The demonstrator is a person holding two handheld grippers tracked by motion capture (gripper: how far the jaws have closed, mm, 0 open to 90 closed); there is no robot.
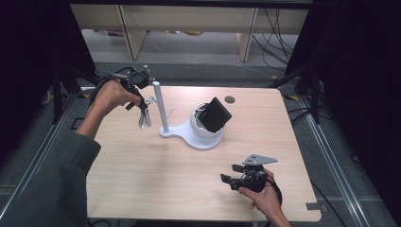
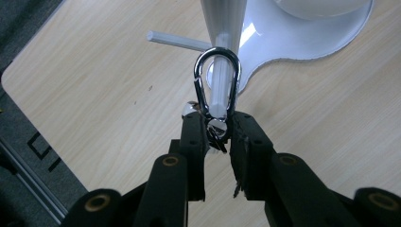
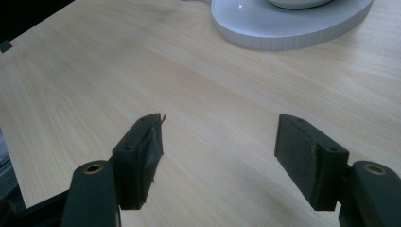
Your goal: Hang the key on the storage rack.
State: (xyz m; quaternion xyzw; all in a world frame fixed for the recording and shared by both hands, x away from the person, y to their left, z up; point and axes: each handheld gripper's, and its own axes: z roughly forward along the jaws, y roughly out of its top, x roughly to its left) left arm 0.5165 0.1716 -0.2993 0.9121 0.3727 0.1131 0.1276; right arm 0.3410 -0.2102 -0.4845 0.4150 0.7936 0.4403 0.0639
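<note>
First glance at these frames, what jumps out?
The shiny carabiner with keys, clamped in the left claw, its loop around a white peg of the white stand near the table's middle. Next, the black wallet-like thing sitting tilted in the stand's bowl. The right claw hangs open with nothing in it over the wooden table at the near right.

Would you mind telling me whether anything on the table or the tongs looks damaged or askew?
The pad lining on both tongs looks frayed: on the right tongs a torn edge peels off one jaw, and on the left tongs, shut on the carabiner, the lining is ragged. The black box sits tilted in the white stand.
</note>
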